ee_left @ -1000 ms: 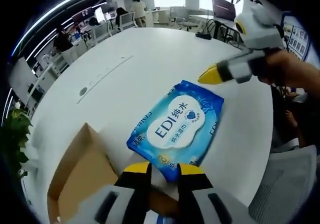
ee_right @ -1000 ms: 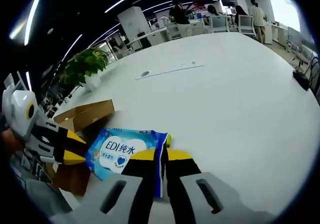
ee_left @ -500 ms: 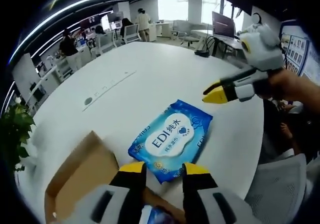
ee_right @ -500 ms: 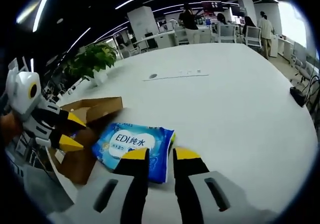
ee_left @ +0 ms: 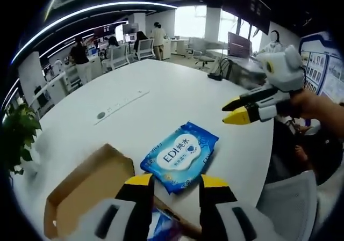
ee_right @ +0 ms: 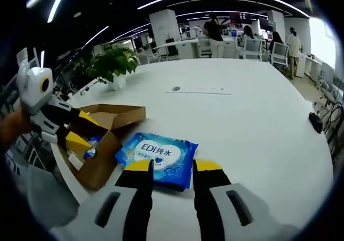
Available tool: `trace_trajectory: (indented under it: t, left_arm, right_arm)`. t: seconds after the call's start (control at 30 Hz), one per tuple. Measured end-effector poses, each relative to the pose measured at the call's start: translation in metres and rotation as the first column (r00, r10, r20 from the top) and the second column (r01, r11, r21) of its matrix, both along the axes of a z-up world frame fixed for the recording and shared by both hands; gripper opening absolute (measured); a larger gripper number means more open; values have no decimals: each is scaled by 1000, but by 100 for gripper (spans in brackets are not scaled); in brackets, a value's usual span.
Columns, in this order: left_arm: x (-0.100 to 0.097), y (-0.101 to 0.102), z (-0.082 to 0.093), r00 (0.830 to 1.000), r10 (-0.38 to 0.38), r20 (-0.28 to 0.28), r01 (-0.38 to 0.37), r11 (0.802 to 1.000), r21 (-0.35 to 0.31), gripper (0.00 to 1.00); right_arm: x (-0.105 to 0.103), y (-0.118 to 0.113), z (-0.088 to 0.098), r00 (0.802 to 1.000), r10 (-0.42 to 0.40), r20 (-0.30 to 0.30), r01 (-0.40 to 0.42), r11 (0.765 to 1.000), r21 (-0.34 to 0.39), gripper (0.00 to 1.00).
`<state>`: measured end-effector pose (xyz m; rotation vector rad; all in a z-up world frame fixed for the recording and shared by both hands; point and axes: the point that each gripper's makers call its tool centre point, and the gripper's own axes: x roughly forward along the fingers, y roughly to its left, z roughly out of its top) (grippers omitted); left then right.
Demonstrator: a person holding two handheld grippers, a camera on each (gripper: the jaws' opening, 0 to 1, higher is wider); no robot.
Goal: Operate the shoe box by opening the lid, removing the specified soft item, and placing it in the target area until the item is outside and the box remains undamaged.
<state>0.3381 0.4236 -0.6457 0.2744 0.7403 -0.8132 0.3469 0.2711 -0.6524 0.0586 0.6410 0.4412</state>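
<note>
A blue pack of wet wipes lies flat on the white table, outside the box. The brown cardboard shoe box stands open beside it, its lid flap folded back; a second blue pack shows inside. My left gripper hovers open above the box edge, just short of the wipes, and appears as a yellow-tipped tool over the box. My right gripper is open and empty, raised just behind the pack, and enters from the right.
A potted plant stands on the table behind the box. A cable slot and round grommet sit mid-table. Office desks, chairs and people fill the background. A person's hand holds the right gripper.
Both grippers opened and pulled back and up from the wipes pack, which now lies released on the table. Both views have risen, showing more of the open box.
</note>
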Motion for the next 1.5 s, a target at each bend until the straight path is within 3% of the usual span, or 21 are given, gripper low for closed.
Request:
trace_trajectory:
  t: [0.43, 0.9, 1.23, 1.5]
  left_arm:
    - [-10, 48, 18, 998, 56, 18, -55, 994, -91, 36]
    - [-15, 108, 23, 992, 115, 52, -109, 988, -105, 36]
    - [-16, 141, 17, 984, 171, 44, -166, 980, -106, 36]
    - [-22, 147, 8, 984, 174, 22, -171, 980, -97, 35]
  right_arm:
    - [-15, 35, 36, 990, 112, 80, -108, 993, -52, 29]
    - [-24, 80, 55, 965, 234, 119, -225, 971, -85, 32]
    - [-27, 107, 58, 935, 332, 127, -316, 939, -132, 32]
    - [-27, 130, 49, 896, 428, 115, -403, 895, -190, 28]
